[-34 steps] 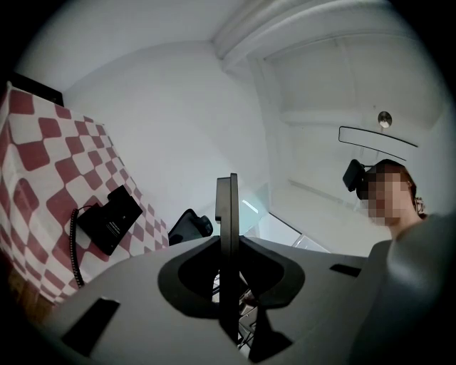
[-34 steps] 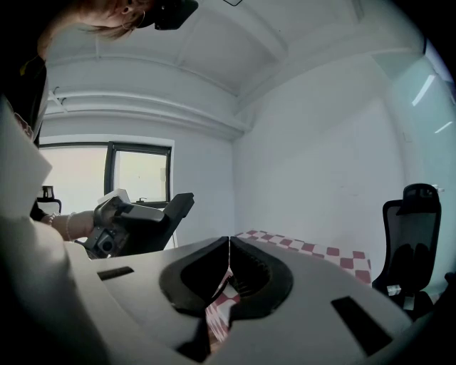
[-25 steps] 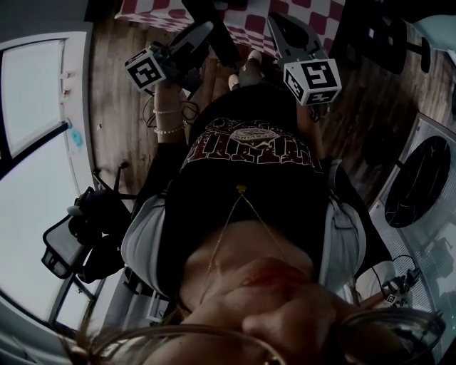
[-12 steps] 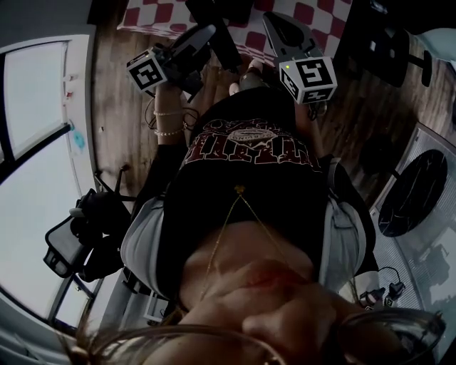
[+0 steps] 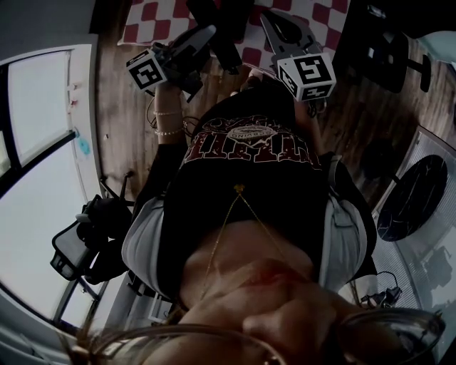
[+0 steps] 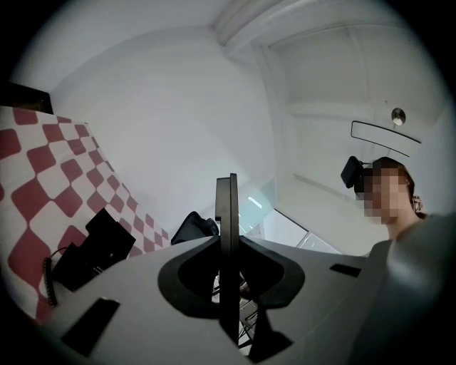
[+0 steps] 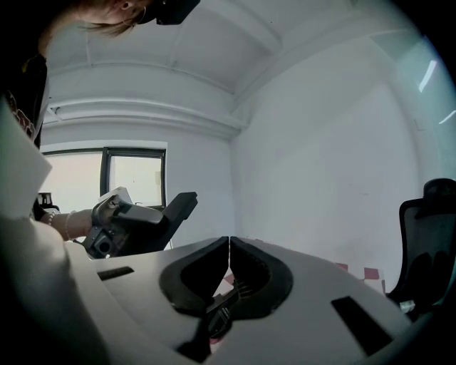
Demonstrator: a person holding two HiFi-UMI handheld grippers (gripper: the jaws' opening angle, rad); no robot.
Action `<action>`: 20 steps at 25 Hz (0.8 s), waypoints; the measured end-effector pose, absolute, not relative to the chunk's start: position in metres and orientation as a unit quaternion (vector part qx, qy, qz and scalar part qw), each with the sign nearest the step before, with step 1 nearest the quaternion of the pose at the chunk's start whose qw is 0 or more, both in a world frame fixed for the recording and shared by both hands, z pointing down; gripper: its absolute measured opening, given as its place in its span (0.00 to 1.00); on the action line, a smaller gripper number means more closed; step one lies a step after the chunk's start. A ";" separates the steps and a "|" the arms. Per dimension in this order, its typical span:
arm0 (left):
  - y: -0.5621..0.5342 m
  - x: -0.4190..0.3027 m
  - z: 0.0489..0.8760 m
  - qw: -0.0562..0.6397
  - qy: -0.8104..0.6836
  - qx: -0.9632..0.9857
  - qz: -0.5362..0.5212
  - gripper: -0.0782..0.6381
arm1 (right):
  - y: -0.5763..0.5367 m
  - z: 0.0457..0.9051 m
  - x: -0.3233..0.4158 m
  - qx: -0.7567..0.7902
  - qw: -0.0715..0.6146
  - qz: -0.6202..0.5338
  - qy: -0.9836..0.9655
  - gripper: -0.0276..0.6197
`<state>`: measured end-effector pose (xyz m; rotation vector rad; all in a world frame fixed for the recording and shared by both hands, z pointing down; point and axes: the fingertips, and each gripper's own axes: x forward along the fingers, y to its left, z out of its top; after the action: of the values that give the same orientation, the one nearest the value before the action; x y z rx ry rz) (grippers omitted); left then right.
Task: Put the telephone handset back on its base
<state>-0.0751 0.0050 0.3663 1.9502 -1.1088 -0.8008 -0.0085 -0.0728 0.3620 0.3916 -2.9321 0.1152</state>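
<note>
A black telephone [image 6: 92,249] with a coiled cord [image 6: 50,274] lies on the red-and-white checkered cloth [image 6: 35,185], low at the left of the left gripper view. I cannot tell whether its handset rests on the base. My left gripper [image 6: 228,178] points up and away from it, jaws pressed flat together with nothing between them. My right gripper [image 7: 229,241] is shut too, and empty. In the head view the left gripper [image 5: 208,32] and right gripper [image 5: 269,16] are held out in front of the person's chest, over the near edge of the checkered cloth [image 5: 313,14].
The person's body fills the middle of the head view above a wooden floor [image 5: 128,128]. A black stand [image 5: 92,235] is at the left and a round fan housing [image 5: 410,196] at the right. A black office chair [image 7: 427,235] stands right of the table, and a window [image 7: 107,178] lies behind.
Both grippers have drifted a little toward the checkered cloth, and more of the cloth shows at the top of the head view. The jaws have not changed.
</note>
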 end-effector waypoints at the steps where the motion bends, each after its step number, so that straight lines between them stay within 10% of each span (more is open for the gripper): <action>1: 0.004 -0.075 0.363 0.367 -0.433 0.762 -0.311 0.22 | -0.075 0.359 -0.008 0.132 0.088 0.038 -0.987 0.07; 20: -0.021 -0.063 0.361 0.370 -0.418 0.782 -0.276 0.22 | -0.091 0.358 0.002 0.141 0.084 0.042 -0.985 0.07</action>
<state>-0.0632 -0.0214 0.3608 2.0069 -1.0716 -0.7078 0.0018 -0.0907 0.3581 0.4208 -2.9399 0.1260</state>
